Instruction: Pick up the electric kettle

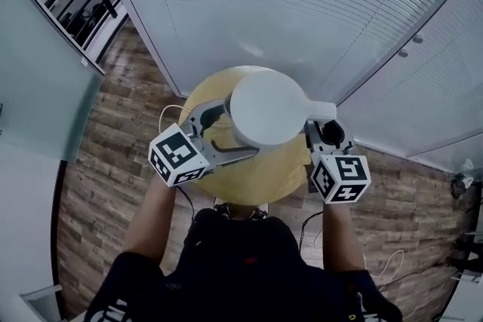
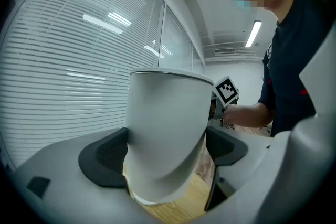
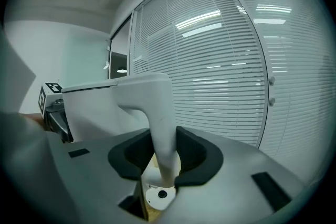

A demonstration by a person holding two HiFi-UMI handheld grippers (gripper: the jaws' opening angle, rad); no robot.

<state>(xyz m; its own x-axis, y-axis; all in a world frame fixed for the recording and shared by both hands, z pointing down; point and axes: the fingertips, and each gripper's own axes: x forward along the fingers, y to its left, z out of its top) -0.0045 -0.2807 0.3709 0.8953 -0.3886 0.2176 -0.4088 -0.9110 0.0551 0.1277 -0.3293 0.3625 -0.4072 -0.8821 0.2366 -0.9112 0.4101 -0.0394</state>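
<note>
While both of my tools bear on the electric kettle [image 1: 268, 108], I judge the pick-up to be at the carrying stage, not the reaching stage. My left hand-held gripper [image 1: 230, 136] has its dark pads [image 2: 105, 157] pressed against either side of the white body, closed on it about as wide as the body is. My right hand-held gripper [image 1: 321, 128] is clamped on the handle [image 3: 160, 128], with the upright part of the handle squeezed between its two pads. From the head view the kettle hangs between my hands above the round wooden worktop [image 1: 260, 181], its lid facing up, and in the left gripper view the wood shows under its lower edge, so it seems to be clear of the surface. Pale window blinds [image 1: 302, 4] stand beyond it. A small white disc shows low down under the handle in the right gripper view, though I cannot tell what it is. What comes next, as I read it, calls for keeping both grips firm and level with each other, since the smooth round body could slip in the left pads if the kettle tilts.
</note>
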